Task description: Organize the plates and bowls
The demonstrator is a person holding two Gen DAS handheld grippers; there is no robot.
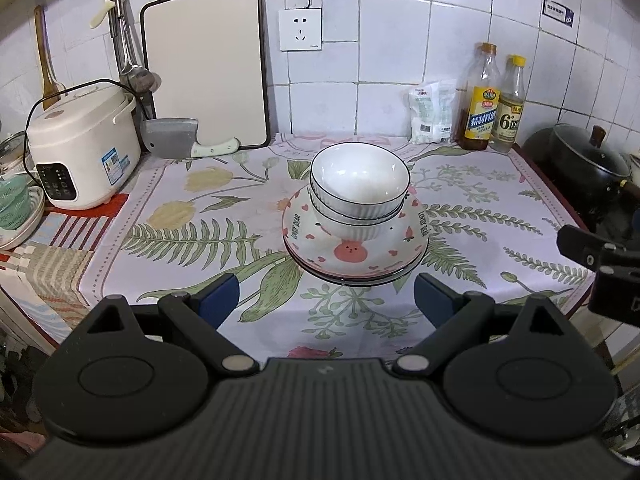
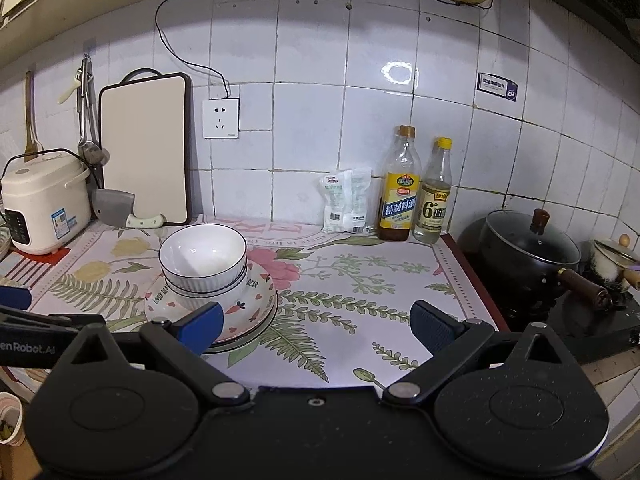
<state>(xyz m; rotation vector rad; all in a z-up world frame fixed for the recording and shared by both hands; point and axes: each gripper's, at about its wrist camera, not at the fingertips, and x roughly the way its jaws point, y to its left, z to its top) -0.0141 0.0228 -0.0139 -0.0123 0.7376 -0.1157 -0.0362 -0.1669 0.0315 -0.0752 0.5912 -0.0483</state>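
Two white ribbed bowls [image 1: 359, 184] sit nested on stacked plates; the top plate [image 1: 352, 254] is pink-patterned with a bear, with a dark-rimmed plate under it. The stack stands mid-counter on the floral cloth [image 1: 192, 232]. My left gripper [image 1: 326, 300] is open and empty, just in front of the stack. In the right wrist view the bowls [image 2: 203, 258] and plates [image 2: 256, 308] lie left of centre. My right gripper [image 2: 316, 326] is open and empty, its left finger [image 2: 202, 326] overlapping the plates' near edge. Its body shows in the left wrist view [image 1: 600, 264].
A rice cooker [image 1: 80, 144], cleaver [image 1: 176, 142] and cutting board [image 1: 208, 68] stand back left. Two bottles [image 1: 494, 100] and a bag [image 1: 432, 112] stand back right. A black lidded pot [image 2: 528, 256] sits on the stove to the right. More dishes [image 1: 20, 212] lie far left.
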